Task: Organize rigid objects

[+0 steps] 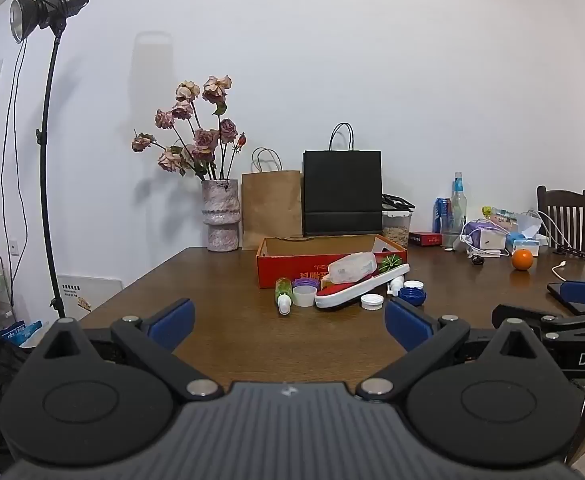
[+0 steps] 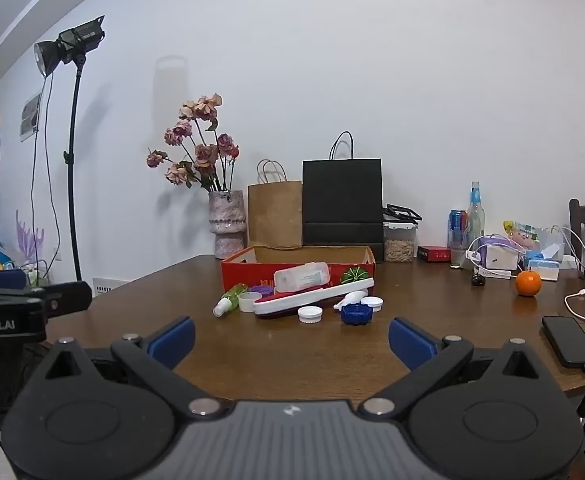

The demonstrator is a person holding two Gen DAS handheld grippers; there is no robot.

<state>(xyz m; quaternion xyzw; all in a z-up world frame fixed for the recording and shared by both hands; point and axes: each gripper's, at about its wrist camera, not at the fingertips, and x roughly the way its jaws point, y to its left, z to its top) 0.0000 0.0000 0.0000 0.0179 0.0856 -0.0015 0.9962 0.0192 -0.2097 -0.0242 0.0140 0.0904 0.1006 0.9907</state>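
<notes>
A red cardboard box [image 1: 292, 270] [image 2: 252, 270] stands open in the middle of the brown table. In front of it lies a pile: a white and red slipper [image 1: 356, 290] [image 2: 312, 300], a clear plastic case [image 1: 352, 266] [image 2: 301, 276], a green spray bottle [image 1: 283, 292] [image 2: 228, 300], a green striped ball [image 1: 391, 263] [image 2: 352, 275], a white cup [image 1: 304, 295] [image 2: 248, 301], white caps [image 1: 372, 301] [image 2: 310, 314] and a blue cap [image 1: 411, 295] [image 2: 355, 314]. My left gripper [image 1: 290, 324] and right gripper [image 2: 292, 338] are open and empty, short of the pile.
At the back stand a vase of dried roses [image 1: 220, 216], a brown paper bag [image 1: 272, 208] and a black bag [image 1: 342, 192]. To the right are an orange [image 2: 528, 283], a black phone [image 2: 570, 340] with a cable, bottles, boxes and a chair [image 1: 564, 216]. A light stand [image 1: 52, 160] is left.
</notes>
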